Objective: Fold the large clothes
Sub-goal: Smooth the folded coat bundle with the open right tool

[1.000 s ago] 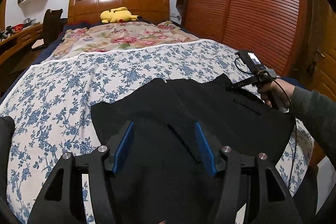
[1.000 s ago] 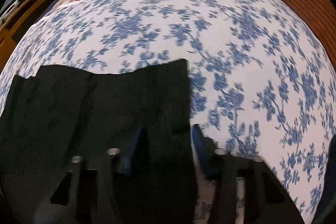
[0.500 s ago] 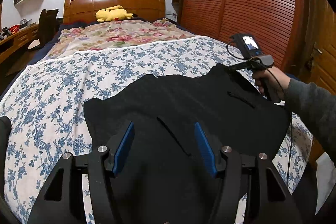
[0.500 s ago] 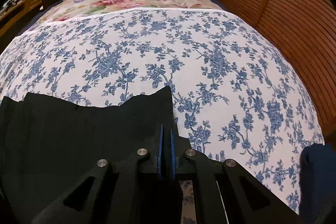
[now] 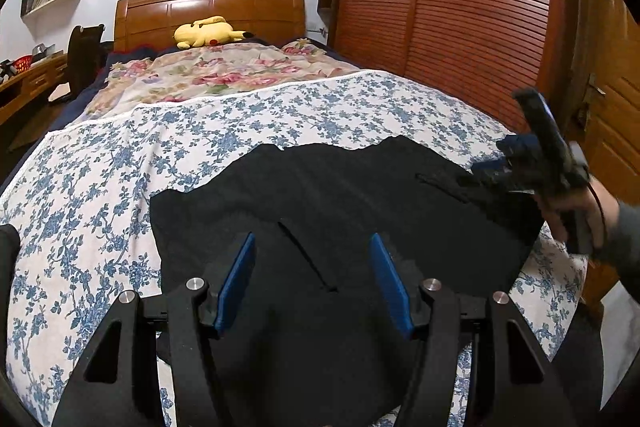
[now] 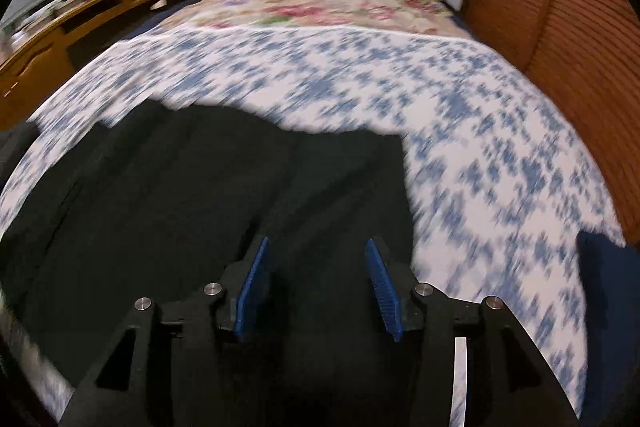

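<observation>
**Black garment flat on bed, both grippers over its near edge**

Bed w/ blue-floral cover (image 5: 120, 155) fills most of both views; headboard and yellow plush toy (image 5: 208, 31) sit at top centre, wardrobe (image 5: 460, 7) upper right.

Black garment (image 5: 340, 195) lies spread on the cover, lower-centre of the left wrist view. Long axis looks to run left-right across the frame; far edge is jagged, toward the headboard, near edge passes under the camera. Which end is collar or hem: can't tell, fabric too dark. Two thin slits show on top, maybe pockets.

Left gripper (image 5: 312, 279), bottom centre of its view: blue pads apart, cloth lies below and ahead between them, not pinched as far as seen.

Right gripper (image 6: 316, 287): jaws opening, pads apart, nothing clamped; cloth sits beneath and ahead. Its view is motion-blurred. In the left wrist view it shows at right-mid frame, hand (image 5: 576, 211) on the grip, just by the garment's right end.

Judgement: right hand is nearer the right end, left nearer the middle/near edge, so the next fold prob. turns on taking an end and carrying it along that left-right axis.
</observation>
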